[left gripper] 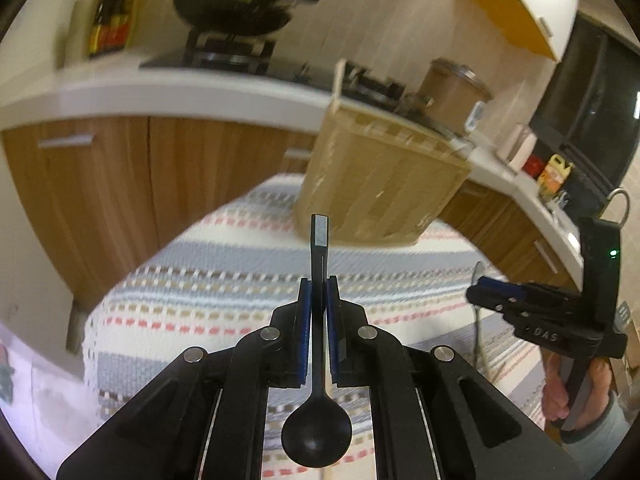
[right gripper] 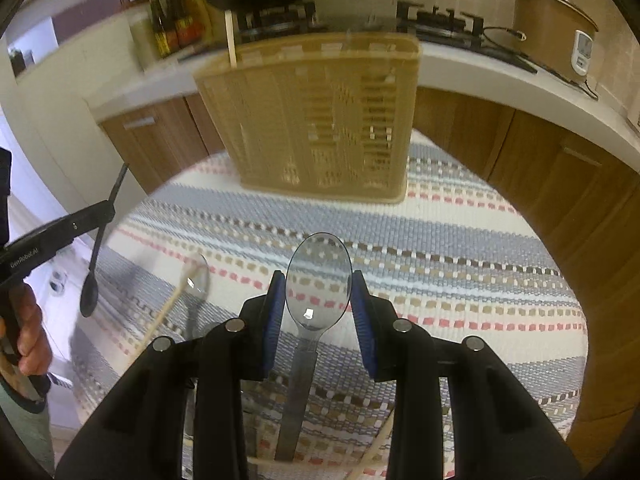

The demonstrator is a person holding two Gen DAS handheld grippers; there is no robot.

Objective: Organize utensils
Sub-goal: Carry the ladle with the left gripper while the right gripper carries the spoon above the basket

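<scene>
My left gripper (left gripper: 319, 280) is shut on a black plastic spoon (left gripper: 319, 432), gripped by its handle with the bowl toward the camera, held above the striped tablecloth (left gripper: 208, 280). My right gripper (right gripper: 319, 284) is shut on the bowl of a clear plastic spoon (right gripper: 319, 280), lifted over the cloth. A tan slatted utensil basket (right gripper: 320, 120) stands at the table's far side with a wooden chopstick (right gripper: 230, 40) upright in it; the basket also shows in the left wrist view (left gripper: 380, 176). The left gripper with the black spoon (right gripper: 90, 292) shows at the right wrist view's left edge.
Another clear spoon (right gripper: 196, 284) and a wooden chopstick (right gripper: 168, 312) lie on the cloth at the left; more chopsticks lie near the front edge. Behind the table is a kitchen counter (right gripper: 480, 64) with a stove, a wok, sauce bottles and a brown cooker (right gripper: 552, 28).
</scene>
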